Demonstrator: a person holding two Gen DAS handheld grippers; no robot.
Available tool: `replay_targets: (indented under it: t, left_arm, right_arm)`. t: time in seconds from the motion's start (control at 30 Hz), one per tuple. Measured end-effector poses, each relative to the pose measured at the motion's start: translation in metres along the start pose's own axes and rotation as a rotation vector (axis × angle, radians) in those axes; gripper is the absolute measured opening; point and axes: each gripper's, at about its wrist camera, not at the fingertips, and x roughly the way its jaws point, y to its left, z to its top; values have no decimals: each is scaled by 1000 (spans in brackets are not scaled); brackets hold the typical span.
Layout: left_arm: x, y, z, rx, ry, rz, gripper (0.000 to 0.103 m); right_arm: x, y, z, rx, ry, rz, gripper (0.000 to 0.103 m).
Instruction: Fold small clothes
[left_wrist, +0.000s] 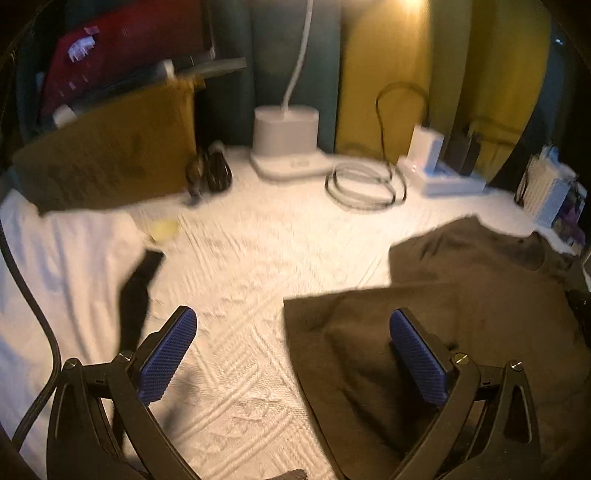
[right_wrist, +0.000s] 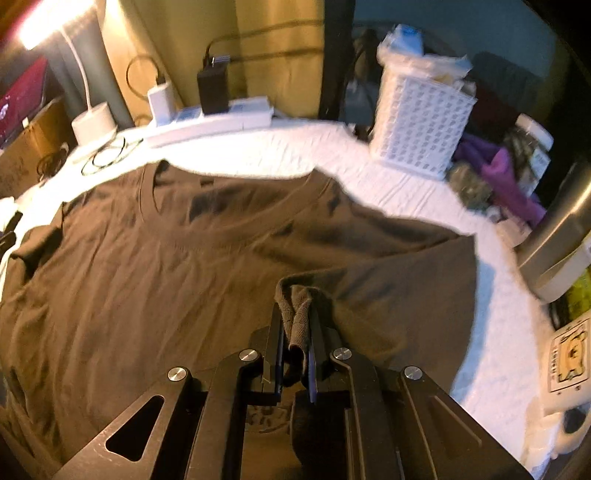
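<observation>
The dark olive-brown cotton T-shirt (right_wrist: 207, 258) lies spread flat on the white textured bedspread (right_wrist: 369, 155), its neckline at the far side from the fingers, so its long axis runs straight away from the right gripper (right_wrist: 295, 339). That gripper has its two black fingers pinched narrow on a bunched fold of the shirt's near edge, which stands up between the pads. The left gripper (left_wrist: 293, 354) has its blue-padded fingers spread wide and holds nothing; the shirt's folded edge lies under its right-hand finger, bare bedspread under the left one. So the right hand has the cloth, and the left looks the one to take its own corner next. Off past the shirt's far right, the white perforated plastic basket (right_wrist: 421, 129) holds what looks like white plastic packaging.
</observation>
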Motion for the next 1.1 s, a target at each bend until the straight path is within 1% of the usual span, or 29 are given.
replay_targets:
  t: [0.03,0.07,0.13,0.17,0.2,0.23,0.3,0.33,0.37,0.4,0.43,0.47,0.5,0.53,0.57,0.6,0.7,0.87,1.0,1.1]
  left_arm:
    - [9,-1,-3,4,39,-11,103]
    - [13,-2,-3,6,65,-26,102]
    - [16,-5,-4,21,86,-72,102]
    - [18,-9,-5,48,102,-77,102]
    - [19,-13,-6,66,109,-70,100]
    - [18,-17,-7,87,109,-64,97]
    - [16,-23,-8,120,107,-61,85]
    - [14,-26,-9,134,103,-62,81]
    - [11,-28,-9,143,97,-78,70]
    - [8,-30,-11,154,91,-86,61]
    - [6,-29,-13,160,87,-86,55]
    - [4,-28,-14,159,86,-93,43]
    - [1,-28,-16,153,83,-92,28]
    - [-1,-26,-17,144,80,-89,22]
    - [-4,-24,-19,129,78,-90,12]
    - [-6,-21,-20,112,78,-97,8]
    - [-18,-11,-26,51,58,-113,7]
    - [-53,6,-21,-19,-34,-74,7]
    - [-82,3,-8,-7,-101,-66,7]
    - [-99,-11,2,29,-144,-73,7]
  right_arm:
    - [2,2,-1,-2,9,1,11]
    - [2,3,-1,-6,10,7,16]
    - [-1,4,-2,-2,15,39,53]
    - [-3,5,-2,-1,6,42,95]
    - [-9,7,-3,-6,-18,44,103]
    - [-14,9,-4,-10,-25,50,103]
    - [-22,10,-4,-9,-39,45,103]
    - [-27,8,-5,-3,-48,39,103]
    - [-32,6,-6,3,-58,35,103]
    - [-38,3,-7,10,-69,32,103]
    - [-44,0,-9,17,-79,30,103]
    - [-49,-3,-11,25,-88,30,103]
    - [-54,-7,-14,33,-98,30,103]
    - [-58,-9,-16,38,-103,30,103]
    - [-62,-12,-19,42,-106,29,103]
    - [-65,-15,-23,47,-110,29,103]
    - [-71,-20,-32,55,-112,32,103]
    - [-79,-26,-47,69,-118,50,103]
    - [-84,-27,-55,74,-130,69,103]
    - [-89,-29,-60,78,-144,83,103]
